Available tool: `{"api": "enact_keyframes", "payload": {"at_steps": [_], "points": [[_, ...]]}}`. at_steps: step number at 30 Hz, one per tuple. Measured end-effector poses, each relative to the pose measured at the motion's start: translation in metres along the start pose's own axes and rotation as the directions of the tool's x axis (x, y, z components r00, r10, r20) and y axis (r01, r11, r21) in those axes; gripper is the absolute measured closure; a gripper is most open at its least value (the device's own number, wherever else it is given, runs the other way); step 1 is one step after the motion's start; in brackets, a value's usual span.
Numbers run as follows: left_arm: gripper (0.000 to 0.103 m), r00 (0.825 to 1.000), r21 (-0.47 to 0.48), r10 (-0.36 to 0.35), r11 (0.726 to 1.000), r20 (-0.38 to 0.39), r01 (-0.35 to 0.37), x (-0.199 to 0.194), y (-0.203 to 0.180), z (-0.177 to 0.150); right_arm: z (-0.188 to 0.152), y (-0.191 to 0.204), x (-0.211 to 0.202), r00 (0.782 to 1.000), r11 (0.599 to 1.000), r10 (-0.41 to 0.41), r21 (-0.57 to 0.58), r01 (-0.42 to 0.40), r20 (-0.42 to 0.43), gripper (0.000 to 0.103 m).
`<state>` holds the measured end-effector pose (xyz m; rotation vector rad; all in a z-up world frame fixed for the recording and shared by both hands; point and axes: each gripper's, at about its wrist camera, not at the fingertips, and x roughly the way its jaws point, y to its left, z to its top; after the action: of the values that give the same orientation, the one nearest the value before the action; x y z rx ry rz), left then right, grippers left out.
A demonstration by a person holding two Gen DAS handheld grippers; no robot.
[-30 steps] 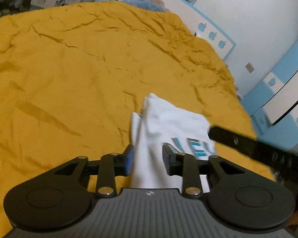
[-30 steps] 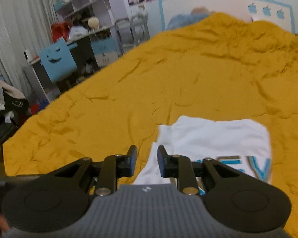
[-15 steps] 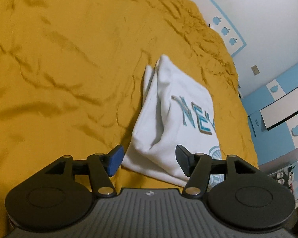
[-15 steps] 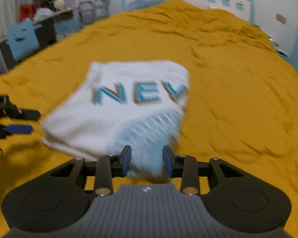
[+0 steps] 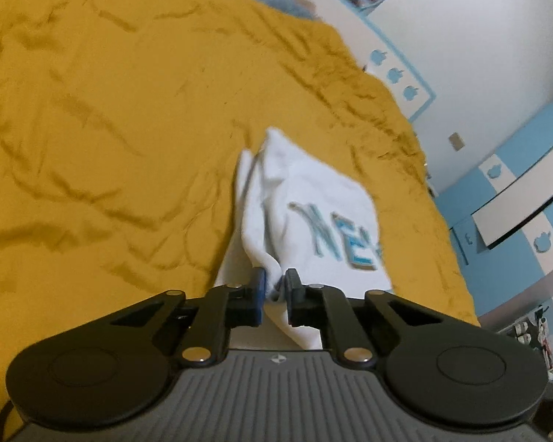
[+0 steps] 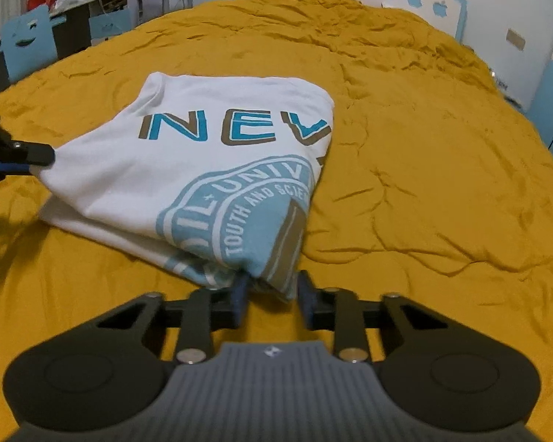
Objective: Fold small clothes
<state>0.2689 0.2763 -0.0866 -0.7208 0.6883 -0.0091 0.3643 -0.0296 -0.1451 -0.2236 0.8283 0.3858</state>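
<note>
Now the left tongs [image 5: 275,289] have shut down on the shirt [image 5: 313,217]: half a second ago they stood wide at its near edge, and in the left wrist view the two pads sit close together with a bunch of white cloth pinched between them. The right wrist view agrees, showing those tongs at the far left with the shirt's left corner [image 6: 51,164] drawn out taut toward them and lifted a little off the bed [image 6: 405,129]. The right tongs [image 6: 271,293] have not caught up. They are partly open, the near corner of the shirt [image 6: 202,169] lying between the two fingers, the left one touching or nearly touching the cloth and the right one just beside it; I judge they have not yet gripped. The shirt itself lies on the yellow bed cover, already folded into a thick rectangle with the letters NEV and a round blue crest facing up, its near edge showing several stacked layers. My reading is that one corner is now secured and the other is about to be, so the next fold, or a lift of the bundle, is being set up and will likely need both near corners held. The risk is that the right tongs take only the top layers, letting the lower ones sag out and spoil the fold. Shelves and blue furniture stand beyond the bed, well apart from the work.
</note>
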Motion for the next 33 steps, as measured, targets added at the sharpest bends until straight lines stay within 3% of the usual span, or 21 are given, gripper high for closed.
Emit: {"api": "enact_keyframes", "payload": {"at_steps": [5,12,16,17,18,21,26,33], "points": [[0.094,1.0,0.016,0.024,1.0,-0.013,-0.024,-0.005,-0.005,0.001,0.003,-0.007,-0.007,1.0,1.0,-0.004,0.02,0.004,0.007,0.103],[0.095,0.988,0.049,0.132,0.99,-0.084,-0.129,0.007,0.002,-0.011,0.002,-0.013,-0.009,0.999,0.999,-0.036,0.007,0.036,-0.013,0.103],[0.103,0.962,0.078,0.245,0.969,-0.124,-0.236,0.02,0.012,-0.02,-0.006,-0.011,0.005,0.997,0.999,-0.048,-0.001,0.049,-0.06,0.103],[0.103,0.938,0.099,0.322,0.945,-0.126,-0.311,0.023,0.014,-0.021,-0.008,-0.013,0.008,0.996,0.999,-0.045,0.007,0.046,-0.073,0.103],[0.103,0.931,0.098,0.34,0.939,-0.135,-0.329,0.025,0.02,-0.022,-0.009,-0.013,0.011,0.996,0.999,-0.046,0.01,0.047,-0.08,0.103],[0.103,0.947,0.035,0.287,0.958,-0.147,-0.285,0.023,0.032,-0.021,-0.011,-0.013,0.017,0.994,0.999,-0.045,0.013,0.046,-0.095,0.103],[0.103,0.956,0.054,0.263,0.965,-0.128,-0.258,0.017,0.027,-0.02,-0.011,-0.008,0.018,0.993,0.999,-0.048,-0.024,0.046,-0.105,0.103],[0.102,0.976,0.067,0.208,0.977,-0.065,-0.204,0.004,0.016,-0.01,-0.017,-0.018,0.012,0.99,0.999,-0.048,0.013,0.051,-0.135,0.103]]}}
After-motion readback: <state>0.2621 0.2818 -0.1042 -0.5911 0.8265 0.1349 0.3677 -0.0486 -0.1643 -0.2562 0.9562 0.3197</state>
